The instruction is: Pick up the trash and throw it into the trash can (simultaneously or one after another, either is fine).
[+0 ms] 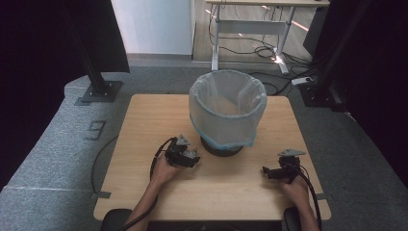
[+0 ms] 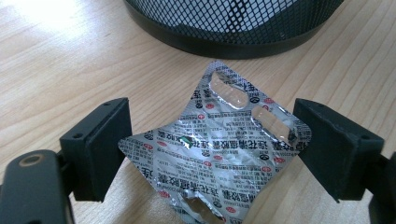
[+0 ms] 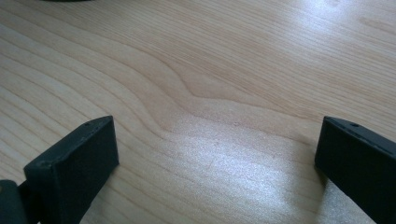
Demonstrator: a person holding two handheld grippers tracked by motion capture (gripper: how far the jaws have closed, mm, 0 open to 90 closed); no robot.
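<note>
A silver foil blister pack (image 2: 219,154) with red and black print lies on the wooden table (image 2: 70,70), cornerwise between the jaws of my left gripper (image 2: 212,121). Both pads touch its left and right corners, so the gripper is shut on it. Just beyond the pack stands the black mesh bin (image 2: 233,28). In the high view the left gripper (image 1: 191,157) sits at the foot of the bin (image 1: 226,106), which is lined with a pale plastic bag. My right gripper (image 1: 265,171) rests low at the table's right front, open, with bare wood between its jaws (image 3: 215,135).
The table (image 1: 144,125) stands on grey carpet. A black stand (image 1: 98,86) rises behind its left corner and another (image 1: 320,89) behind its right corner. A white desk frame with cables (image 1: 250,43) is farther back. A cable (image 1: 156,163) trails from the left gripper.
</note>
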